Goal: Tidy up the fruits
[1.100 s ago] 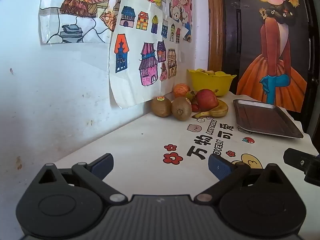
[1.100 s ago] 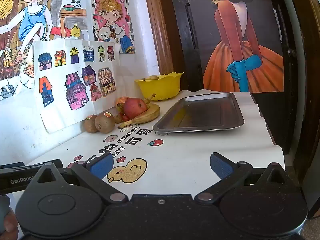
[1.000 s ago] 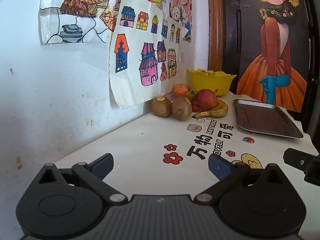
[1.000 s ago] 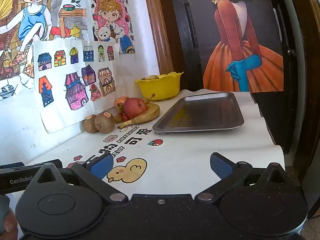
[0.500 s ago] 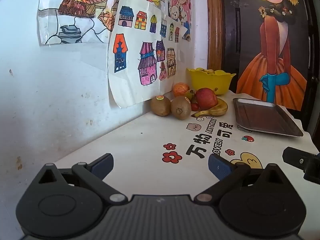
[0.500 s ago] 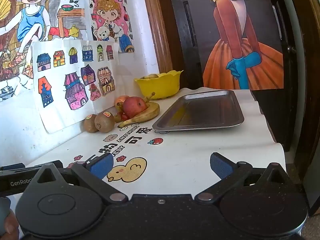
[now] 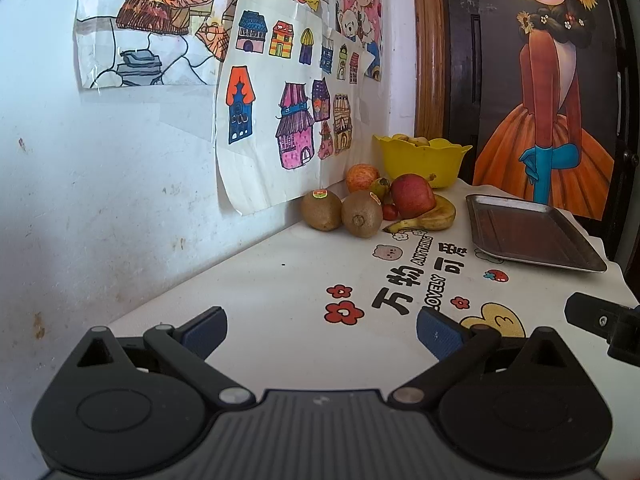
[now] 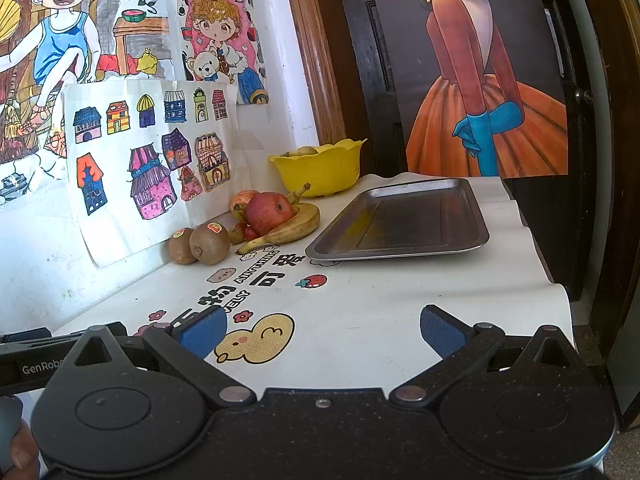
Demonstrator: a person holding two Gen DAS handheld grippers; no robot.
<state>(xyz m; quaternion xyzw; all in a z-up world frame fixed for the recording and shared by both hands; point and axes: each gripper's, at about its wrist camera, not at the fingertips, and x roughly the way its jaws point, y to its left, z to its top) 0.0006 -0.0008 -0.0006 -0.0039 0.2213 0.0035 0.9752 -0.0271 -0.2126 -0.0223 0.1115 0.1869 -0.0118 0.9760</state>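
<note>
Tablecloth (image 7: 288,280) reads "ANYTHING", "LOVELY"; poster (image 8: 218,20) "MORNIN".

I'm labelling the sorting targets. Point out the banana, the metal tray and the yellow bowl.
banana (image 8: 294,227), right wrist view, on its curved body.
metal tray (image 8: 474,216), right wrist view, on its right rim.
yellow bowl (image 8: 320,172), right wrist view, on its outer wall.

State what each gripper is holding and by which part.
Nothing is held. The left gripper and right gripper are both open and empty, well short of the fruit pile.

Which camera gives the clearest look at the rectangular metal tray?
The right wrist view: the rectangular metal tray sits near the centre, its whole bare inside and rim showing. The left wrist view catches it at the right edge, foreshortened at a low angle.
</note>
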